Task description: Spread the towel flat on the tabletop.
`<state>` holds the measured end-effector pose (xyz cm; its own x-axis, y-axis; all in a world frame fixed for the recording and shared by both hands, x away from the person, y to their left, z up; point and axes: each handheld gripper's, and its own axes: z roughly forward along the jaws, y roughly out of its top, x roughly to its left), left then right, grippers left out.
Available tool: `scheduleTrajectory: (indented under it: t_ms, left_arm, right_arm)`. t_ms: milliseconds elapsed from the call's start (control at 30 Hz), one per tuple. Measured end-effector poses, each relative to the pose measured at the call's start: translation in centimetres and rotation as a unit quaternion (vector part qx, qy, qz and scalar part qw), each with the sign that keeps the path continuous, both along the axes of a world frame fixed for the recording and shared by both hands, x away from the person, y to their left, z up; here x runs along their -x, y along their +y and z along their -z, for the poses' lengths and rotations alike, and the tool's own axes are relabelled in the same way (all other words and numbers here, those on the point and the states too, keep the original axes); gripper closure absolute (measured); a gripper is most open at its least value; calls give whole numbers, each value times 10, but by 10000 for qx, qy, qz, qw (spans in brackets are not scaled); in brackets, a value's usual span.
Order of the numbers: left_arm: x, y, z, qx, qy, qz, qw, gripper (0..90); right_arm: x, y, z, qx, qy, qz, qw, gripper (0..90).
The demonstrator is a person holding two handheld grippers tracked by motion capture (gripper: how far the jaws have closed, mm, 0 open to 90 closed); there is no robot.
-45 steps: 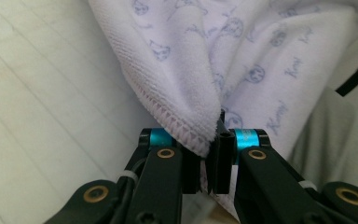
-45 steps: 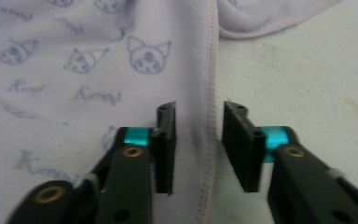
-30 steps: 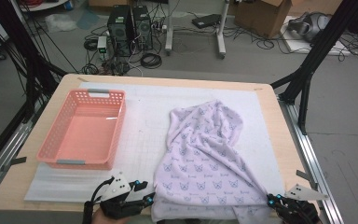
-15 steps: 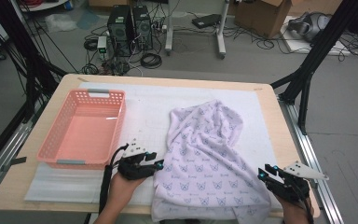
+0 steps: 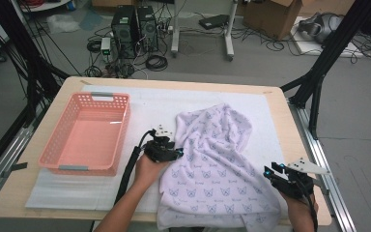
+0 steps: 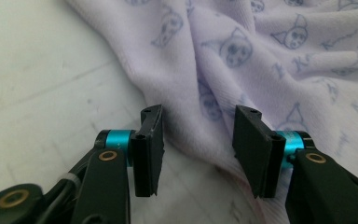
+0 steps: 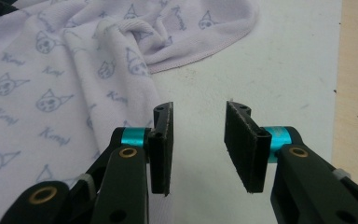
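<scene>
Nearest to me, my right gripper (image 5: 274,172) sits at the lower right edge of the cloth (image 5: 217,164). A second ago it was down at the table's near edge with the cloth's hem; its jaws have just been opening, and in the right gripper view they stand apart over bare white mat (image 7: 279,65) with nothing between them, the cloth lying just to one side. I judge that corner to be let go.

A little farther in, my left gripper (image 5: 174,153) has come up from the near edge to the cloth's left border, about midway along it. Its jaws have just widened a little; in the left gripper view they stand apart with the cloth's edge (image 6: 200,135) lying between them, and the pads do not press on it, so it holds nothing. This looks to me like lining up a fresh pinch on the side hem, probably to begin folding or gathering.

The cloth is pale lilac, printed with small cat faces and script. It lies rumpled on the mat at the table's right half, its near end hanging over the table edge, its far end bunched into soft rolled folds.

Beyond, on the left, the pink basket (image 5: 58,150) stands empty, well apart from the cloth.
</scene>
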<state>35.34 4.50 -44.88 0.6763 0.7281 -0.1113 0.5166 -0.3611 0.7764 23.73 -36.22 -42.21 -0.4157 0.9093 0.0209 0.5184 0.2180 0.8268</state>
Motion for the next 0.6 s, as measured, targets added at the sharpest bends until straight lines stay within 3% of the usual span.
scheduleTrajectory:
  t_ms: [33, 67, 100, 167, 233, 367, 500, 600]
  left_arm:
    - [1, -2, 0, -223, -188, 51, 9996, 609]
    - [1, -1, 0, -188, -206, 174, 9995, 704]
    - [1, 2, -1, -147, -102, 233, 9996, 856]
    - [2, 8, -5, -457, -198, 15, 9988, 868]
    - [4, 23, -9, -521, -359, -329, 9975, 869]
    - [5, 50, -13, -205, -342, -650, 9971, 868]
    - [4, 56, -13, 17, -339, -821, 9960, 867]
    - [2, 56, -10, 34, -296, -840, 9960, 865]
  right_arm:
    - [-2, 1, 1, -6, 10, 12, 10000, 614]
    - [-4, 2, 1, -6, 17, 17, 10000, 613]
    - [-5, 3, 2, 0, 23, 22, 10000, 612]
    - [-10, 5, 3, -1, 38, 0, 10000, 611]
    - [-15, 7, 5, 13, 66, 8, 10000, 612]
    - [-36, 14, 9, 105, 241, 75, 9996, 613]
    - [-68, 24, 12, 50, 480, 246, 9985, 610]
    - [-87, 40, 17, 14, 712, 57, 9974, 587]
